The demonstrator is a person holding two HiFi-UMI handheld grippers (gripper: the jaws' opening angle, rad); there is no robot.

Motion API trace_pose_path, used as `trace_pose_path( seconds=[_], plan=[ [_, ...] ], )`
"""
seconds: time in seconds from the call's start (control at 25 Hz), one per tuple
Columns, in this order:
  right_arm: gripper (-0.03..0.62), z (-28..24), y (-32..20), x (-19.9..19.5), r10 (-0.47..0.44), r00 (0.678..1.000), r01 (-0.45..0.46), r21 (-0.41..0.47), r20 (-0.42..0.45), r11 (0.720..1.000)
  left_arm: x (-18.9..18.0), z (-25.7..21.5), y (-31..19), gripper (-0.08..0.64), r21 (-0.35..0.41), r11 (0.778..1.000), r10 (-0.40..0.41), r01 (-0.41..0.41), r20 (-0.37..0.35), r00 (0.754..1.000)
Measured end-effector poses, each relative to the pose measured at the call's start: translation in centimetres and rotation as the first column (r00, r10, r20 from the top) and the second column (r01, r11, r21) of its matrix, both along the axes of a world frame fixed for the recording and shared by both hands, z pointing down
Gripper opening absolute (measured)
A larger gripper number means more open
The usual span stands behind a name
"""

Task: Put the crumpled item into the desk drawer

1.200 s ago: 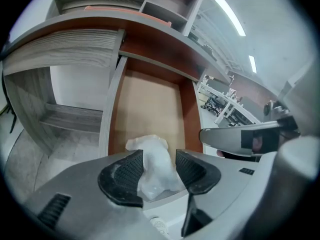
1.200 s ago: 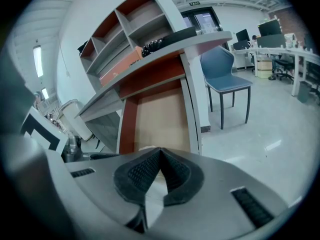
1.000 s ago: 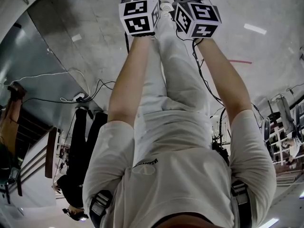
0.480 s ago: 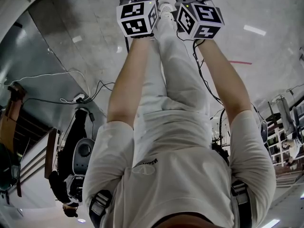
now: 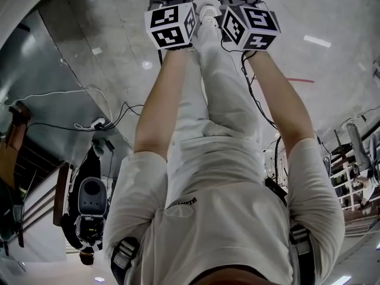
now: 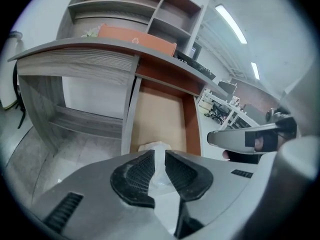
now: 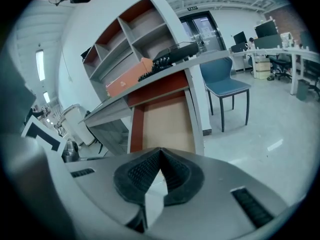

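Observation:
A whitish crumpled item [image 6: 154,147] sits between the black pads of my left gripper [image 6: 159,166], whose jaws are closing on it. Past it, the desk drawer [image 6: 192,124] stands pulled out, its brown bottom bare where it shows. My right gripper [image 7: 160,171] is shut with nothing between its pads, and it faces the same drawer [image 7: 136,129] from a little way off. In the head view only the two marker cubes show, left [image 5: 171,25] and right [image 5: 249,25], held side by side at arm's length; the jaws are out of that frame.
The grey desk top [image 6: 75,49] carries an orange box [image 6: 135,34] and a dark keyboard [image 7: 172,54], with open shelves above. A blue chair [image 7: 225,86] stands right of the desk. Cables [image 5: 71,108] lie on the floor, and a dark figure [image 5: 89,209] is at the lower left.
Both marker cubes have stayed almost still, the left one edging slightly left. The dark figure at the lower left of the head view has turned and shifted.

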State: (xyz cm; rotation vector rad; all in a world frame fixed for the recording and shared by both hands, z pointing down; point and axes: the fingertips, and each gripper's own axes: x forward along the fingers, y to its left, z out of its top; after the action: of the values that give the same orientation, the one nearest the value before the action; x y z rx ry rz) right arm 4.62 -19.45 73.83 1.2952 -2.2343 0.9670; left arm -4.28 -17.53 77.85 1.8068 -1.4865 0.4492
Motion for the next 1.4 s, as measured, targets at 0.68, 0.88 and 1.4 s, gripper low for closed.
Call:
trace_pose_path(
  seconds=[0.68, 0.88, 1.4],
  plan=[
    [-0.002, -11.1, 2.4, -0.7, 0.012, 1.000, -0.011, 0.060, -0.016, 0.998, -1.2, -11.1, 1.4, 0.002, 0.068, 0.997, 0.038, -0.035, -0.043, 0.998],
    [-0.002, -16.8, 3.2, 0.3, 0.026, 1.000, -0.026, 0.091, 0.000, 0.996, -1.8, -17.5, 1.3, 0.002, 0.122, 0.987, 0.109, -0.105, -0.027, 0.994],
    [-0.002, -34.7, 3.9, 8.6, 0.144, 0.989, -0.145, 0.265, 0.024, 0.953, -4.8, -34.9, 4.2, 0.002, 0.297, 0.944, 0.159, -0.145, -0.026, 0.987]
  ],
)
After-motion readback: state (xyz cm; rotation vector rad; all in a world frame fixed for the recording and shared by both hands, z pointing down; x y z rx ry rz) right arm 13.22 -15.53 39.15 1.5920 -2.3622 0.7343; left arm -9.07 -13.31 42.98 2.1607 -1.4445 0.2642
